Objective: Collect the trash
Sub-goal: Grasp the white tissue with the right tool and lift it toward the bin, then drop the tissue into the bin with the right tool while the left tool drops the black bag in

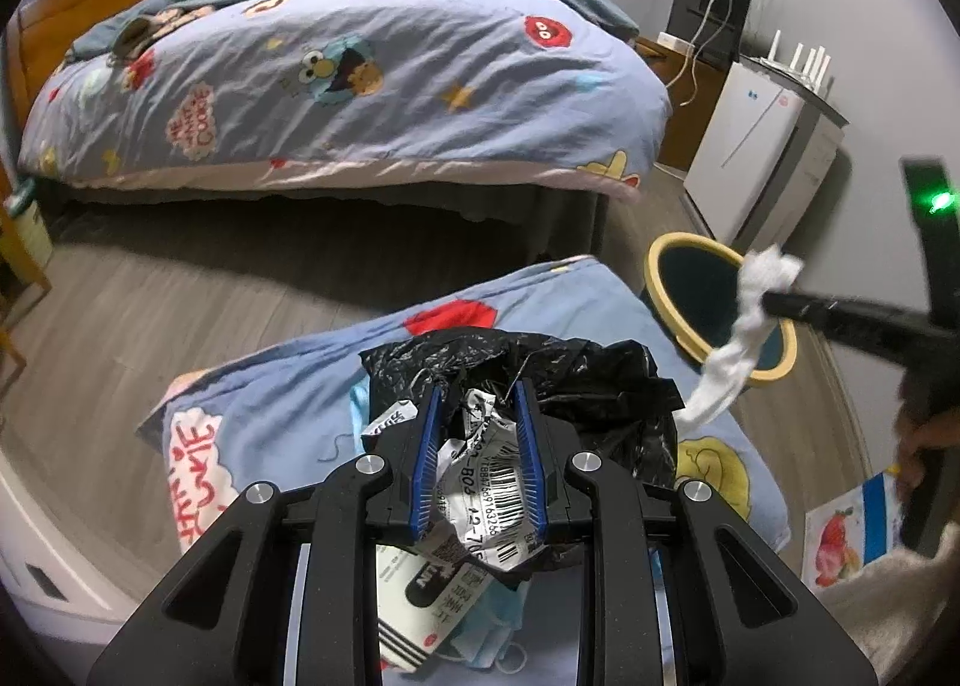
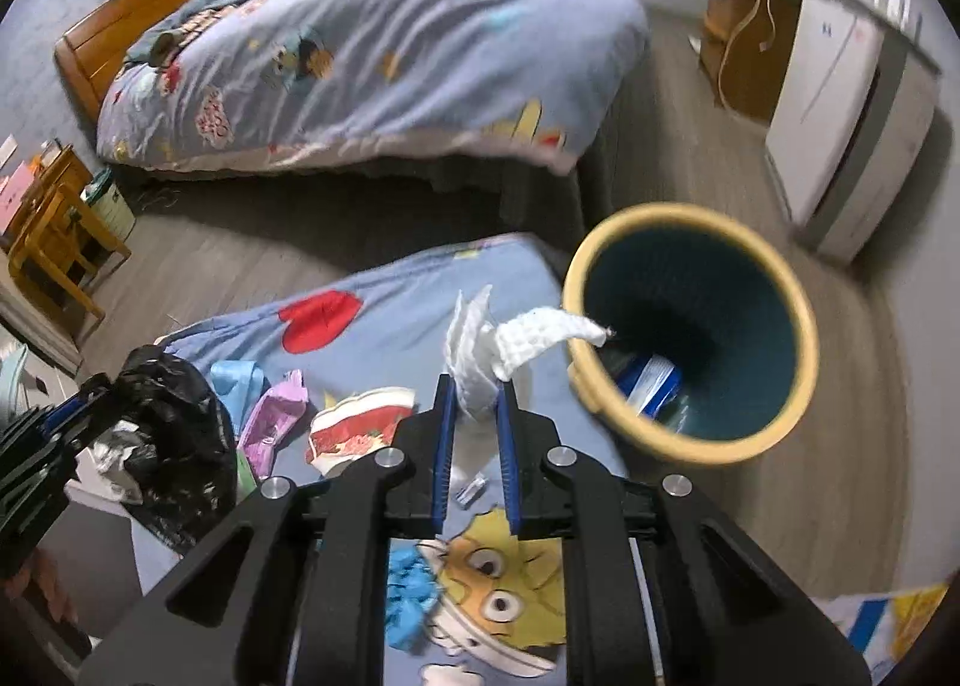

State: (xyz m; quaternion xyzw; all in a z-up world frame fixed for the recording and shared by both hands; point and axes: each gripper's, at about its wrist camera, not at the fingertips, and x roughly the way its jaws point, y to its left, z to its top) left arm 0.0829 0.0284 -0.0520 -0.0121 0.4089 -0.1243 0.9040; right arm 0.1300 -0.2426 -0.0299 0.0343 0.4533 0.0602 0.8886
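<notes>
Tissue held at the bin's rim; bag clamped on the cloth

The white tissue (image 2: pixel 480 350) is pinched in the right gripper (image 2: pixel 477 404), its tip over the near-left rim of the yellow bin (image 2: pixel 690 449); blue-and-white packaging (image 2: pixel 651 380) lies inside; the left gripper (image 1: pixel 477 404) clamps a black plastic bag (image 1: pixel 576 362) with crumpled labels on the blue printed cloth (image 2: pixel 390 290), left of the bin.

Bin (image 2: pixel 690 326) mouth open and unobstructed, hard against the blue cloth (image 2: pixel 390 290) edge. Cloth surface crowded: black bag (image 2: pixel 174 404) at left, wrappers (image 2: pixel 360 428) and blue glove (image 2: pixel 411 602) mid-field. Bare floor (image 2: pixel 240 260) strip runs between cloth and bed (image 2: pixel 372 62). White appliance (image 2: pixel 840 116) stands beyond the bin.
</notes>
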